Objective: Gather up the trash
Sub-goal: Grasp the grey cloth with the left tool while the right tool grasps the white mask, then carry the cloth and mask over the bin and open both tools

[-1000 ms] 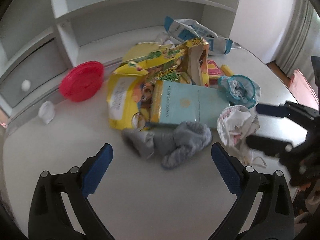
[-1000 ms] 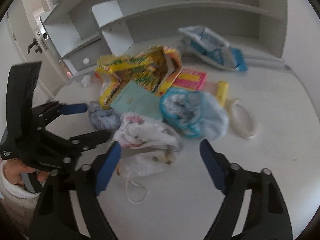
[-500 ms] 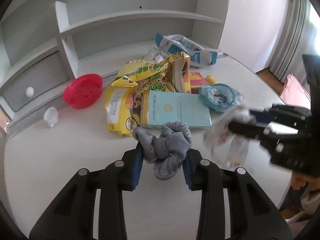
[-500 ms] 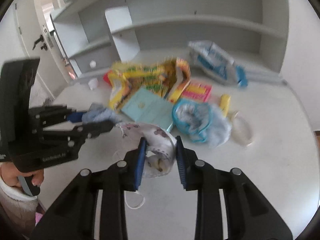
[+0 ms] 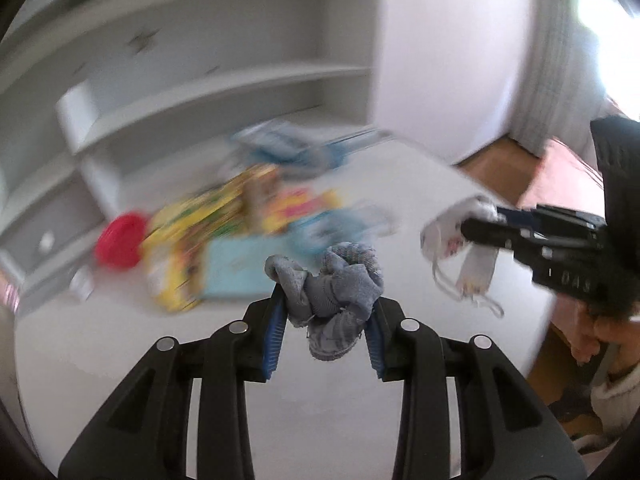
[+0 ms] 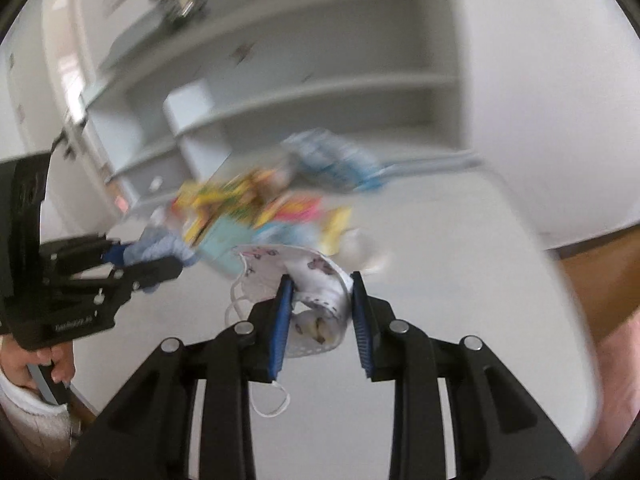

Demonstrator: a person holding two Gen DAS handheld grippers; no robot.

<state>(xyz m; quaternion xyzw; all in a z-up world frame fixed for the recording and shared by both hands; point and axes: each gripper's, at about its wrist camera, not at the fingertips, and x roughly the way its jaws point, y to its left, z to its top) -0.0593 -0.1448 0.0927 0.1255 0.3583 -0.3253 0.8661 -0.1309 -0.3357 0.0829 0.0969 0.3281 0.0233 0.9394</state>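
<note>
Left gripper (image 5: 326, 312) pinching a grey sock (image 5: 332, 284); right gripper (image 6: 318, 300) pinching a printed mask (image 6: 308, 280) (litter pile (image 5: 224, 232) at 11 o'clock, blurred)

The near part of the white table (image 5: 120, 360) lies bare, giving open passage below both grippers; the litter pile (image 5: 224, 240) crowds the middle toward the back, with the red lid (image 5: 120, 242) at its left edge; the shelf unit (image 5: 200, 80) walls off the far side; to the right the table edge drops to open wooden floor (image 6: 592, 280); the two grippers hang near each other, side by side.
</note>
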